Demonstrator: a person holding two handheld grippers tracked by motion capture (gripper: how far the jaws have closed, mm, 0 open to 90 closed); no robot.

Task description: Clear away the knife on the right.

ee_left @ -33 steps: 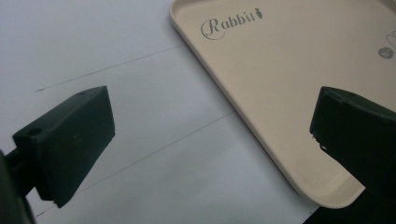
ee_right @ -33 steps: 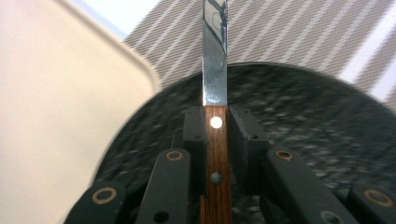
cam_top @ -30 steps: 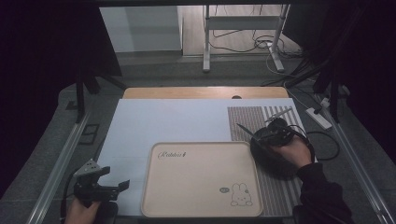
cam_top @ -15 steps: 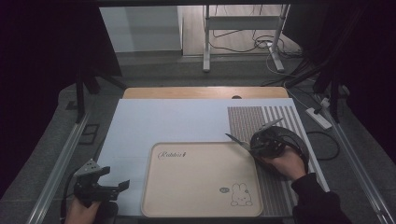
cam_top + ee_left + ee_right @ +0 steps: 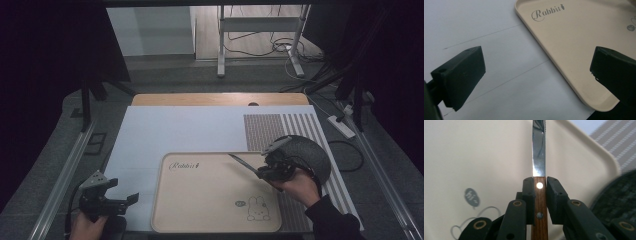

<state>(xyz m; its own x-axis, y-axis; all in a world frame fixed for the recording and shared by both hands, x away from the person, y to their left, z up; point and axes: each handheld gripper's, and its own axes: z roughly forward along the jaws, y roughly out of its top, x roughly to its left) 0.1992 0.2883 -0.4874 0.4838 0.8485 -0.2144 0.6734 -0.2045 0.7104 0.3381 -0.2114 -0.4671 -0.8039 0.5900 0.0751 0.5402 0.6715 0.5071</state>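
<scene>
From the high view: my right gripper (image 5: 266, 171) grips a wood-handled steel knife (image 5: 243, 163), blade out over the beige rectangular "Rabbit" tray (image 5: 210, 220). Left gripper (image 5: 131, 199) sits off the tray's left edge on the white mat (image 5: 170, 130).

Left gripper view: jaws wide apart, empty, tray corner (image 5: 579, 82) between them.

Right gripper view: jaws clenched on the knife handle (image 5: 539, 205), blade (image 5: 539, 152) above the tray.

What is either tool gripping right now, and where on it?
The right tool is shut on the wooden handle of a steel-bladed knife, just below the blade. The left tool is open, holding nothing.
</scene>
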